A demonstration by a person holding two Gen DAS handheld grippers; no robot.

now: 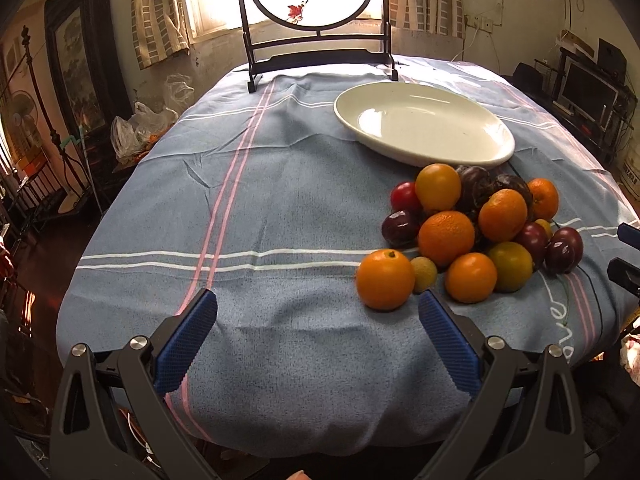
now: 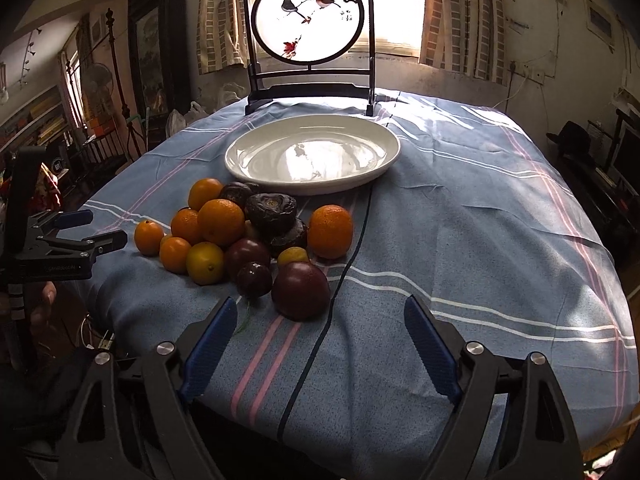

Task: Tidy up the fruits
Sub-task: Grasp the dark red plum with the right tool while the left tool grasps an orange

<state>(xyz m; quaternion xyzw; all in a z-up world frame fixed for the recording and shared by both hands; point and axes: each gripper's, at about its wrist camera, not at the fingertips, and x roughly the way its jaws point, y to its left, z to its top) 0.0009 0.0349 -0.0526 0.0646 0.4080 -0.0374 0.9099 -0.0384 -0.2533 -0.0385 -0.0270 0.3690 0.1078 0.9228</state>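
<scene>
Your fruit pile (image 2: 244,236) sits heaped on the blue striped cloth (image 2: 460,240) of the table, just in front of the empty white plate (image 2: 312,152) and apart from it except at the back, where the dark wrinkled fruits nearly meet the rim. The oranges (image 1: 446,238) look firm and round with a pebbled skin that should give the blue pads decent bite; take each across its widest middle so it cannot squirt out. The plums (image 2: 301,289) are smooth, glossy and probably softer, so expect them to slip and bruise under a hard squeeze. Close gently there. The dark wrinkled fruits (image 2: 272,208) in the centre look light and dented, and they prop up their neighbours. Everything here rolls, so lifting from the middle would likely send the heap spreading. Start at the edges: the lone orange (image 1: 385,279) nearest your left gripper (image 1: 318,314) stands almost free, touching only a small pale fruit (image 1: 424,275). The big plum at the front lies just ahead of your right gripper (image 2: 320,314).

Both sets of jaws stand released with nothing between them, over bare cloth. A thin dark cord (image 2: 344,276) runs across the cloth past the plum toward the plate; keep your jaws clear of it. The framed bird screen (image 2: 310,20) stands behind the plate, well out of your way.
</scene>
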